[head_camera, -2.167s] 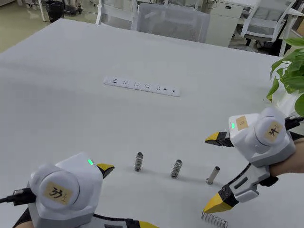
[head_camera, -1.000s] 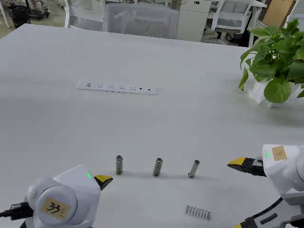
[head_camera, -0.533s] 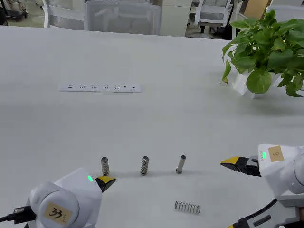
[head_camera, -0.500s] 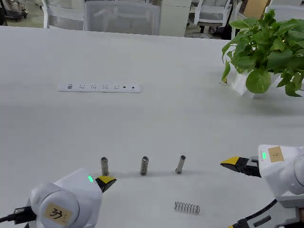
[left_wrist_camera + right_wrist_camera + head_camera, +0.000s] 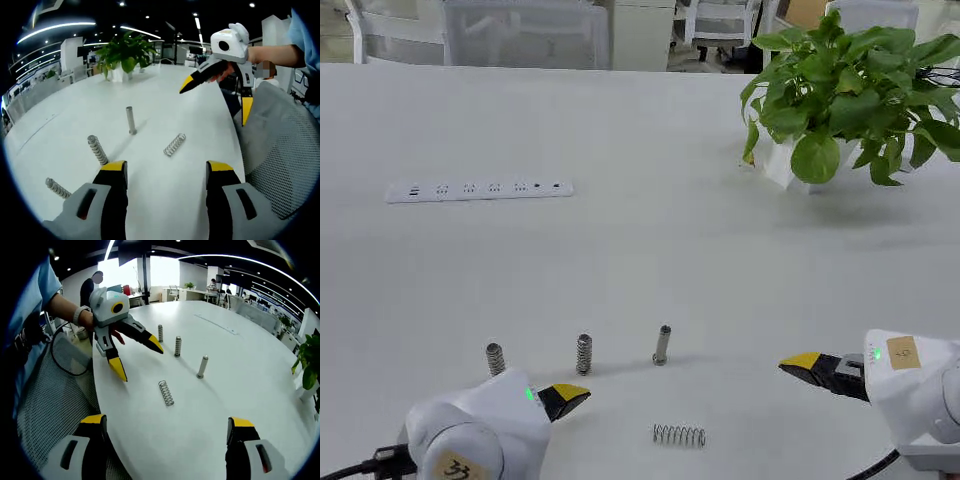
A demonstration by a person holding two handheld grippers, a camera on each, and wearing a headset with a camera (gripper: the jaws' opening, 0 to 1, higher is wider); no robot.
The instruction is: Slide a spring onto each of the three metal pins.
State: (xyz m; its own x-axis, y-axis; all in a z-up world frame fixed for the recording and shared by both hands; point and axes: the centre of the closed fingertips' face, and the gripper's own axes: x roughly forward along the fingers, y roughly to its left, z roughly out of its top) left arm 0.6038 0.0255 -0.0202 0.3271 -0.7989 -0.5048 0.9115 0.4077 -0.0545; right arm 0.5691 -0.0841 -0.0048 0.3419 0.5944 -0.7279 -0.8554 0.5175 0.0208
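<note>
Left gripper (image 5: 167, 167) and right gripper (image 5: 166, 421) hover at the table's (image 5: 720, 250) near edge, jaws wide apart, holding nothing. One loose spring (image 5: 679, 435) lies flat between them, long axis along that edge. Just beyond stand three upright pins in a row: left pin (image 5: 495, 358) and middle pin (image 5: 584, 353) each carry a spring, right pin (image 5: 662, 344) is bare. Open tabletop past them — one power strip (image 5: 480, 189), one plant (image 5: 840, 90) toward the far right corner.
</note>
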